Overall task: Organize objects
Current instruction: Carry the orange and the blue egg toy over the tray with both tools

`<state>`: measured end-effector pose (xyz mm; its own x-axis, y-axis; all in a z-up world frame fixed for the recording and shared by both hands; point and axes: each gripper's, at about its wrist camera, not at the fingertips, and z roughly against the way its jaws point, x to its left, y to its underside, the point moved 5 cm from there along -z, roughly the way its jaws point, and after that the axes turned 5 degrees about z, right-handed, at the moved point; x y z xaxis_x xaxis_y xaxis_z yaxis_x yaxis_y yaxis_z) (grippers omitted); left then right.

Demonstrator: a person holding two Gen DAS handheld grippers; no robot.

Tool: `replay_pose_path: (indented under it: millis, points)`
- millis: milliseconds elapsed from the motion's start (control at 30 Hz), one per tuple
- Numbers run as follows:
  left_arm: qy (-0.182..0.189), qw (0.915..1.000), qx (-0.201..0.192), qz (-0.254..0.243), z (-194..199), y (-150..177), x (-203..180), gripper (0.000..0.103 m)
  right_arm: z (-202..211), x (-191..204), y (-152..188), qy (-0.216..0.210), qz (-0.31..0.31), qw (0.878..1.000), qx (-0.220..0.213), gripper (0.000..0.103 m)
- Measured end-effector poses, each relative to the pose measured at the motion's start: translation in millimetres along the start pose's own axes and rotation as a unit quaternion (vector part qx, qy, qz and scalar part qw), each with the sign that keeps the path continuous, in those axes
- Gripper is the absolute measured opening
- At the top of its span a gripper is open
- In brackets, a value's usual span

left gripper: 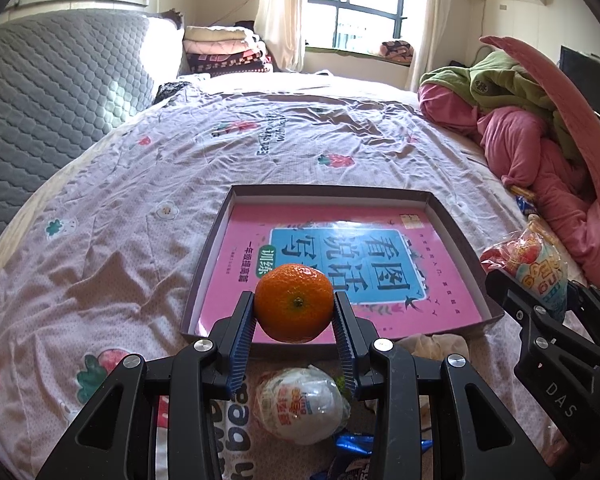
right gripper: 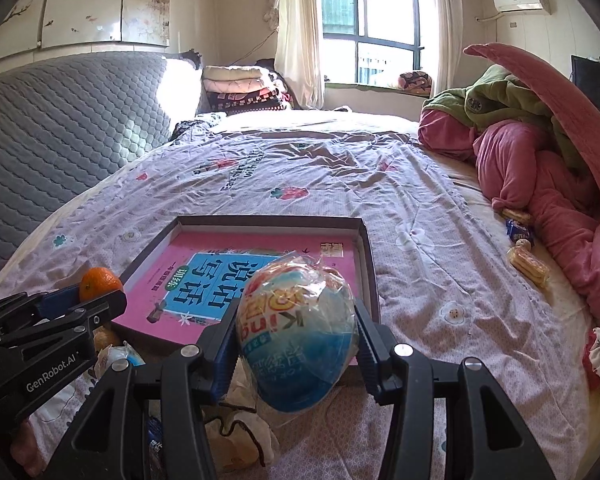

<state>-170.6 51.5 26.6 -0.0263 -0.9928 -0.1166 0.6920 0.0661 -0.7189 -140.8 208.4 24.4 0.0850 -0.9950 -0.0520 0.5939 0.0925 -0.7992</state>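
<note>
While the left hand-held gripper (left gripper: 294, 312) clamps the orange (left gripper: 294, 302) at lower centre and the right hand-held gripper (right gripper: 296, 334) grips the wrapped egg toy (right gripper: 296, 332) — both just short of the box (left gripper: 204, 280) — they'd best clear its near wall before lowering and letting go.

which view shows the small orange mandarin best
The left wrist view: the small orange mandarin sits centred and whole between the left gripper fingers. The right wrist view shows only its top at the left edge, behind that gripper.
</note>
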Motion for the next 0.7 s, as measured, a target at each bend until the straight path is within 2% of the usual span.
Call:
replay_pose_path:
  millis: [400,700]
  points:
    - [-0.001,1.0,-0.002,-0.004,-15.9,-21.3,-8.0,0.039,-12.9,-9.5,-18.9,0.01,-0.003,1.0,-0.004,0.051]
    - [-0.011,0.9999,0.007,0.005,-35.8,-31.4,3.0,0.039,-25.6,-16.1,-25.2,0.014,0.0,1.0,0.002,0.051]
